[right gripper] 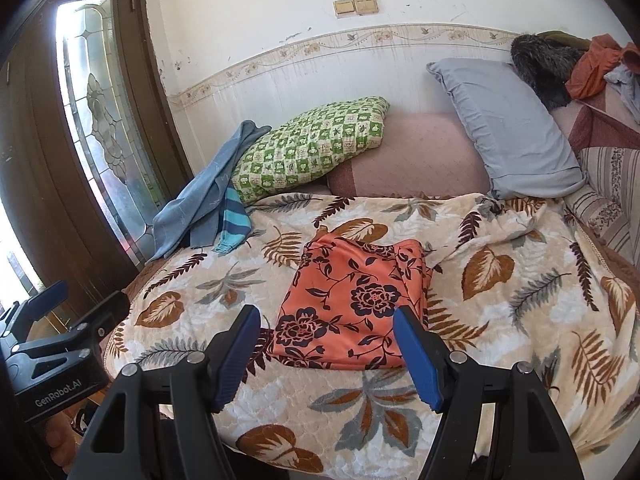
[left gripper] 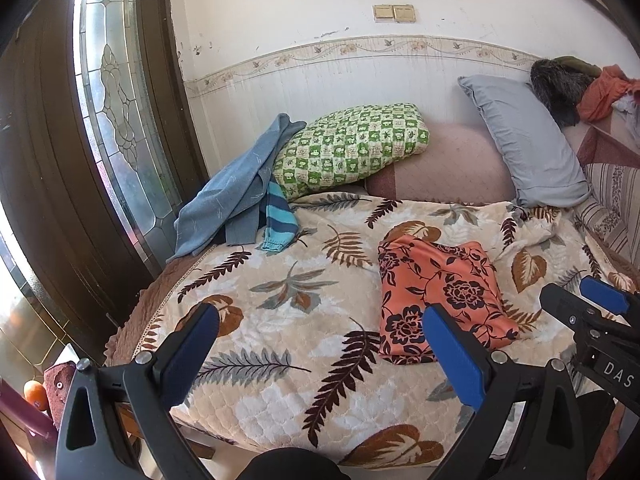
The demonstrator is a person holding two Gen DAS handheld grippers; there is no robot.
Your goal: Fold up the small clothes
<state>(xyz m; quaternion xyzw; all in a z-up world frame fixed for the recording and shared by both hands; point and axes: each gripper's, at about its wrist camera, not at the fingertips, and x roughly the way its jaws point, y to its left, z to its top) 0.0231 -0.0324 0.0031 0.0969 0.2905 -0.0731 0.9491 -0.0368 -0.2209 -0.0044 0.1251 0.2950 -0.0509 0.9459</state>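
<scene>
Our right gripper (right gripper: 326, 354) and left gripper (left gripper: 320, 360) hover spread and empty above the blanket (right gripper: 500, 320), apparently because the orange garment (right gripper: 352, 300) lies folded ahead. Unfolded blue clothes (right gripper: 200, 200) wait far left by the green pillow (right gripper: 312, 148); nothing blocks the reach.

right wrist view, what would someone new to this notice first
The orange floral garment, folded into a neat rectangle, lies in the middle of the leaf-print blanket, just beyond the open right gripper. At the back left, a blue garment drapes off the green checked pillow, with a striped piece under it. The left gripper also hangs open, holding nothing.
</scene>
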